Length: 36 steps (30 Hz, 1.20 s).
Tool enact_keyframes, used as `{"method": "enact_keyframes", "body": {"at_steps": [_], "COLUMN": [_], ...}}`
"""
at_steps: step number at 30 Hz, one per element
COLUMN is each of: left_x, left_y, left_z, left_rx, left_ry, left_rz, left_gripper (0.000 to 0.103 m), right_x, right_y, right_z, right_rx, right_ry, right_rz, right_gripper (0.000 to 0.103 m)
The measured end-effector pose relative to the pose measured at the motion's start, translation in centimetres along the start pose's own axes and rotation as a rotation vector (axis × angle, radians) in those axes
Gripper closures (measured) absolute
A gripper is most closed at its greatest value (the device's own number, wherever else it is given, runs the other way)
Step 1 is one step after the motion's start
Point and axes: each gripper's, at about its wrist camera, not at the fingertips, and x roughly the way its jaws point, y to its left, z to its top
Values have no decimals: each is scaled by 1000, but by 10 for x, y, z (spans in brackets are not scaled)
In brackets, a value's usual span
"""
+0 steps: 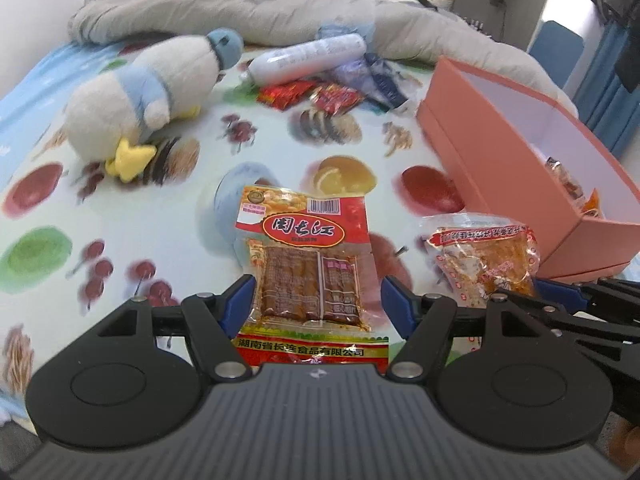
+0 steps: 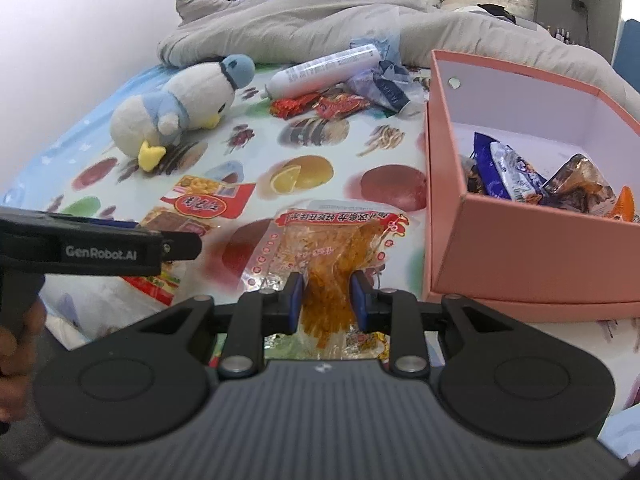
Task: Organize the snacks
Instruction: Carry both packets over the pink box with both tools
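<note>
A red packet of dried tofu (image 1: pixel 304 248) stands between the blue pads of my left gripper (image 1: pixel 316 300), which is shut on its two sides. In the right wrist view the same packet (image 2: pixel 200 208) shows under one of the left gripper's fingers (image 2: pixel 120 248). My right gripper (image 2: pixel 326 300) is shut on a clear packet of orange snack (image 2: pixel 340 236), pinching its lower middle. That packet (image 1: pixel 484 260) also hangs at the right in the left wrist view. A pink box (image 2: pixel 520 256) with several wrapped snacks (image 2: pixel 516 180) inside sits open just to the right.
A plush penguin (image 1: pixel 148 100) lies on the fruit-print sheet (image 1: pixel 180 208) at the left. Farther back are a white tube (image 1: pixel 308 58), red wrappers (image 1: pixel 312 94) and blue wrappers (image 1: pixel 376 80). A grey duvet (image 1: pixel 240 4) is bunched behind them. A hand (image 2: pixel 12 344) holds the left gripper.
</note>
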Motion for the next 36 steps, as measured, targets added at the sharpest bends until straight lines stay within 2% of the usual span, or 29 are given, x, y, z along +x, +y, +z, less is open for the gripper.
{"method": "enact_keyframes", "body": {"at_steps": [5, 12, 21, 25, 31, 33, 36], "left_x": [-12, -42, -71, -77, -59, -38, -2], "left_y": [-5, -22, -69, -102, -155, -171, -199], "left_z": [23, 67, 136, 166, 196, 202, 205], "left_rx": [-28, 4, 66, 134, 201, 221, 252], "left_ry": [-25, -133, -262, -309, -297, -261, -177], "left_rz": [-57, -91, -196, -223, -304, -362, -361], "left_gripper": [30, 30, 30, 29, 29, 29, 29], "right_x": [-22, -55, -92, -101, -101, -92, -69], "right_y": [-2, -19, -61, -80, -118, -133, -159], "right_z": [17, 50, 101, 121, 137, 136, 130], "right_rx": [1, 4, 22, 15, 48, 60, 92], "right_ry": [-40, -134, -282, -335, -364, -347, -281], "right_rz": [20, 10, -68, -109, -183, -222, -260], "right_gripper": [74, 74, 74, 74, 74, 73, 73]}}
